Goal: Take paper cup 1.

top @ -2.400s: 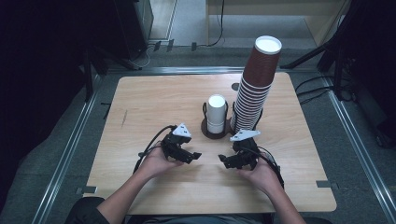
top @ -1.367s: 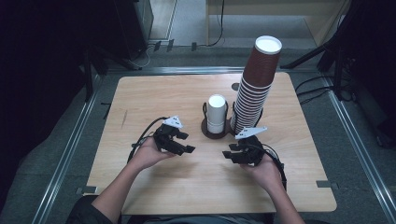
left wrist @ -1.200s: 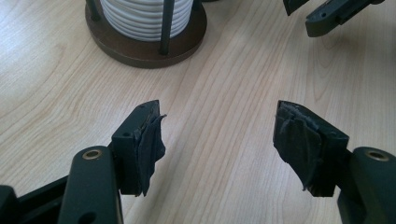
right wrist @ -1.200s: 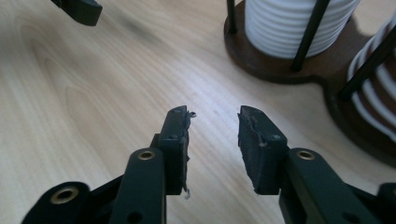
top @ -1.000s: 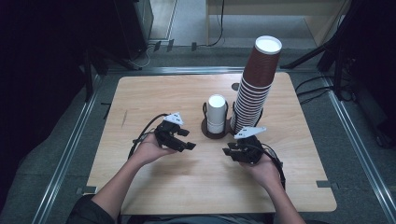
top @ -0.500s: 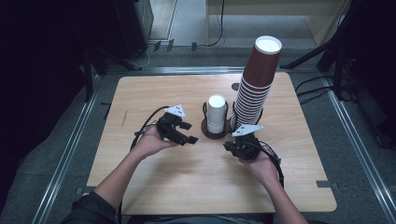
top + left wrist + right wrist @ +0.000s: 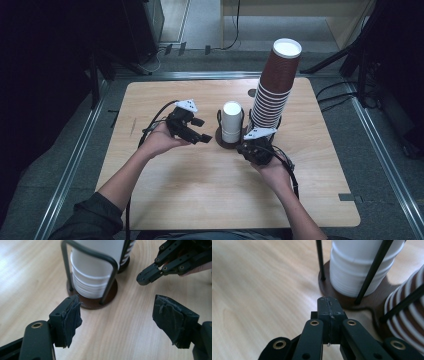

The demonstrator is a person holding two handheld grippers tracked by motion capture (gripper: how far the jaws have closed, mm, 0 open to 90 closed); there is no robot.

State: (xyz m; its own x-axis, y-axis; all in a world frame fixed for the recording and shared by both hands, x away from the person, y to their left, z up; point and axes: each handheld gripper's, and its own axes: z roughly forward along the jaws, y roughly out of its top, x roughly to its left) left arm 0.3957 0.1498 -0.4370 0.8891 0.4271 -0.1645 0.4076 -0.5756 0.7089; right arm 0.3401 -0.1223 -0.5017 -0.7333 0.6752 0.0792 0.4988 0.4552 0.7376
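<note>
White cup stack (image 7: 100, 272) just beyond left claw (image 7: 117, 322).

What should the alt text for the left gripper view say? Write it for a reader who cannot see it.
The left gripper, open with nothing between its pads, faces a white cup stack in a black wire holder on a wooden table. The right gripper, shut, reaches in from the upper right.

**Left jaws parting, right jaws pressed together**

The left gripper (image 7: 196, 131), held up in the left hand (image 7: 159, 141), has just been opening its jaws, nothing between them. The right gripper (image 7: 246, 148) is closed and empty, near the right hand (image 7: 272, 169).
</note>
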